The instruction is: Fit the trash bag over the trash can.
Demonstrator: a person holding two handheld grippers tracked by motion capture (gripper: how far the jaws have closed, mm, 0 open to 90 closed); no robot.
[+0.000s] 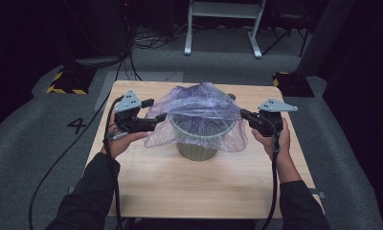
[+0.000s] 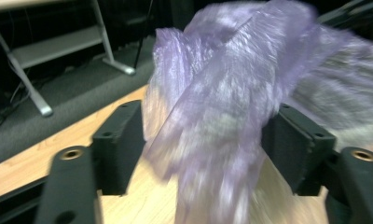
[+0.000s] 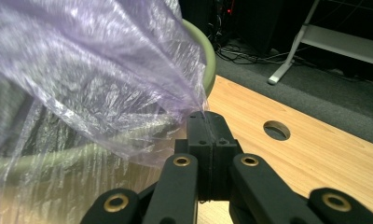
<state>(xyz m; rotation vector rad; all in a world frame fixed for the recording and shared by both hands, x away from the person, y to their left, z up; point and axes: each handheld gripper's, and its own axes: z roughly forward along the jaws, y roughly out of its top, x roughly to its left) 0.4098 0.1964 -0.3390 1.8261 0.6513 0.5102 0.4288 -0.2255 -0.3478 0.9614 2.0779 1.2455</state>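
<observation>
A thin purple plastic bag (image 1: 199,112) is draped over a pale green bin (image 1: 197,149) standing in the middle of the wooden table (image 1: 180,191). At the bag's left edge is my left gripper (image 1: 158,120). In the left gripper view its jaws stand apart, and the bag (image 2: 222,102) hangs loosely between them, blurred, around the left gripper (image 2: 203,140). On the bin's right, my right gripper (image 1: 244,115) is shut on the bag's edge. In the right gripper view the right gripper (image 3: 208,126) pinches a gathered corner of the bag (image 3: 96,79) beside the bin's rim (image 3: 208,56).
A round hole (image 3: 276,130) is cut into the tabletop behind the bin. Beyond the table's far edge are a white desk frame (image 1: 223,28) and yellow-and-black striped bases (image 1: 67,81) on grey carpet. Cables trail from both grippers toward the near edge.
</observation>
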